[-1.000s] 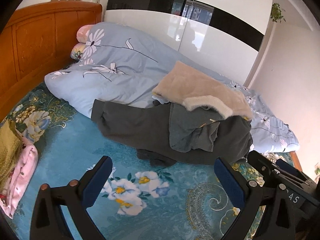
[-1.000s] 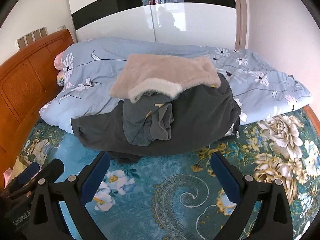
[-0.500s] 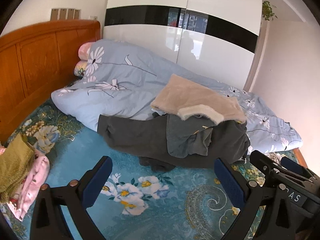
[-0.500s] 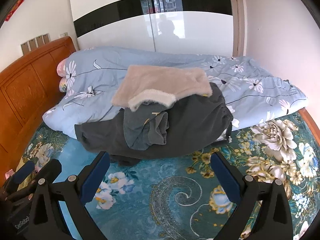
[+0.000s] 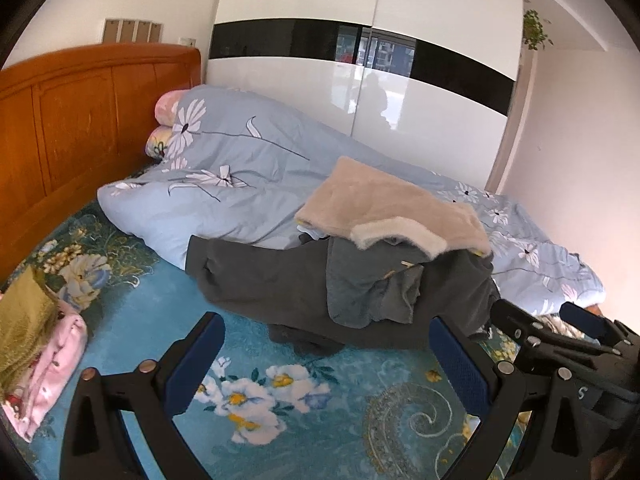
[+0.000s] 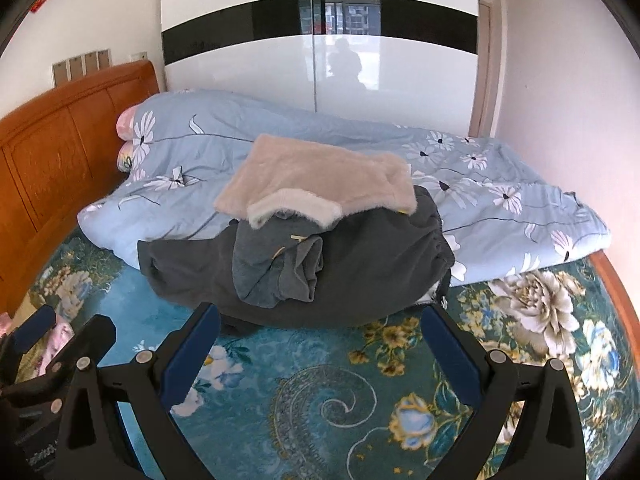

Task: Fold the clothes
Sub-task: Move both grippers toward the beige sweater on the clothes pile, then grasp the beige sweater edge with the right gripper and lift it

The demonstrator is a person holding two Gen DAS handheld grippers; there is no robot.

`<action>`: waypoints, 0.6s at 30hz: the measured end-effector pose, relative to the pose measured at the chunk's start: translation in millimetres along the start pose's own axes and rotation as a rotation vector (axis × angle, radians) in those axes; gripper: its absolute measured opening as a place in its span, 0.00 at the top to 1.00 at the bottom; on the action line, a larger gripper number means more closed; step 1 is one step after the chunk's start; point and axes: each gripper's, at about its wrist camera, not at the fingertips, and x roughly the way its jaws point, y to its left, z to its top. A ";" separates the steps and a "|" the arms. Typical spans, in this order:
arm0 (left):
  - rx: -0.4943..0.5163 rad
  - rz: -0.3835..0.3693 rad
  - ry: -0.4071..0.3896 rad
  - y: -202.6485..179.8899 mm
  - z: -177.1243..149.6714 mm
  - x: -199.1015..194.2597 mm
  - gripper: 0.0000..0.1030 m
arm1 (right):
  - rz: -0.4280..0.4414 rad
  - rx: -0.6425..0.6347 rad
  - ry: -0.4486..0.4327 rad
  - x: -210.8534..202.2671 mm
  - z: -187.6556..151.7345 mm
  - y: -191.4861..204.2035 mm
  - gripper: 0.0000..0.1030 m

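- Clearly, in the left wrist view the left gripper (image 5: 326,354) hangs above the teal floral bedspread (image 5: 256,360), its blue-padded fingers (image 5: 196,364) spread wide with nothing between them
- Ahead of it lies the pile of clothes (image 5: 360,276): a dark grey garment (image 5: 260,276) sprawled flat, a rumpled grey-blue piece (image 5: 368,288) on top, and a fluffy beige top (image 5: 392,212) with a paler fuzzy trim crowning the heap, which leans against the pale blue flowered duvet (image 5: 248,184)
- At the left edge sit an olive cloth (image 5: 22,320) and a pink one (image 5: 52,368), stacked beside the wooden headboard (image 5: 80,120)
- From the right wrist view the right gripper (image 6: 320,352) is likewise spread and empty, just short of the same pile of clothes (image 6: 320,248), beige top (image 6: 320,176) uppermost; the left gripper (image 6: 60,340) shows at lower left
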 end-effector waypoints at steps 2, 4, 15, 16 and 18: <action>-0.016 -0.002 0.014 6.6 2.1 14.6 0.00 | -0.012 -0.015 0.013 13.8 2.5 5.7 0.02; -0.031 -0.012 0.029 12.9 2.4 31.1 0.00 | -0.026 -0.033 0.026 29.0 4.6 12.4 0.02; -0.015 -0.061 0.106 29.1 2.3 102.9 0.00 | -0.121 -0.090 0.074 93.6 9.7 33.3 0.02; -0.012 -0.065 0.108 29.2 2.5 105.9 0.00 | -0.125 -0.096 0.073 96.1 10.5 33.9 0.02; -0.009 -0.073 0.114 29.7 2.5 111.4 0.00 | -0.133 -0.109 0.071 101.5 12.3 34.7 0.02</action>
